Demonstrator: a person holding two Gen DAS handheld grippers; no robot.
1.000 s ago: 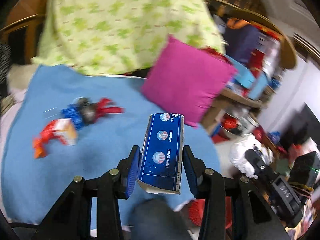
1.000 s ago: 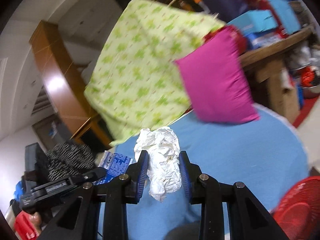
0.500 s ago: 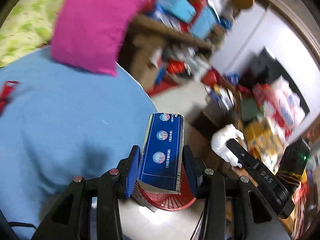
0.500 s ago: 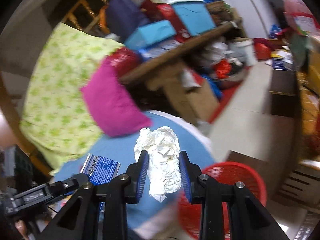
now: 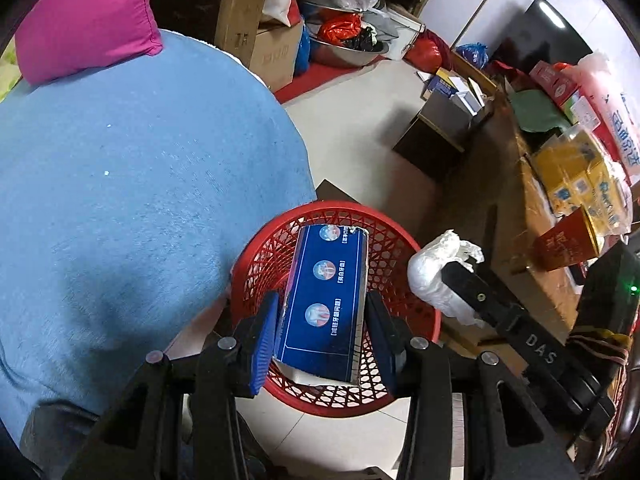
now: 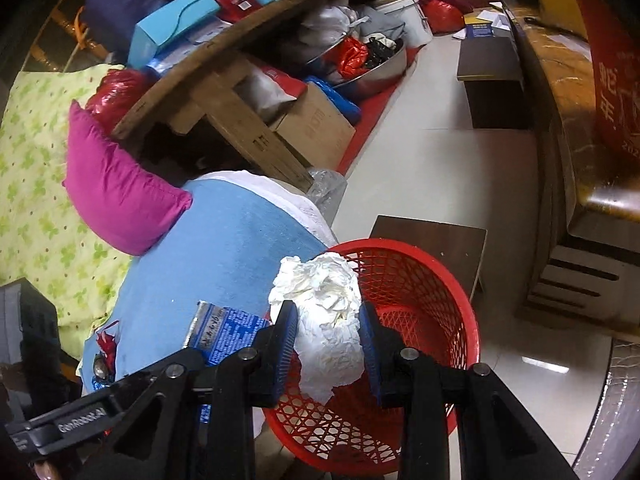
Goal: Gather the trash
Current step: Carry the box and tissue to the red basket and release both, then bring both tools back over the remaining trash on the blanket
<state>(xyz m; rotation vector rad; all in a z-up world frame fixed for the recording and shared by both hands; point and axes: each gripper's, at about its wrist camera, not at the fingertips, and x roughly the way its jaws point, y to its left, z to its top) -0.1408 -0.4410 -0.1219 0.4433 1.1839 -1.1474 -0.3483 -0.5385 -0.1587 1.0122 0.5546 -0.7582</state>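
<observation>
My left gripper (image 5: 322, 330) is shut on a dark blue carton (image 5: 326, 300) and holds it right above the open red mesh basket (image 5: 276, 256) on the floor. My right gripper (image 6: 328, 344) is shut on a crumpled white paper wad (image 6: 324, 312) above the near rim of the same basket (image 6: 432, 300). The wad also shows in the left wrist view (image 5: 436, 272), just right of the basket. The carton shows in the right wrist view (image 6: 226, 330) to the left of the wad.
The blue-covered bed (image 5: 120, 180) lies left of the basket, with a magenta pillow (image 5: 88, 12) at its far end. Red and blue wrappers (image 6: 105, 354) lie on the bed. A dark wooden stool (image 6: 436, 240), a wooden cabinet (image 6: 580, 160) and cluttered boxes (image 5: 276, 52) surround the white floor.
Both grippers swung away from the bed and down toward the floor. The red basket came under the carton and the paper wad. Both grips stayed shut.
</observation>
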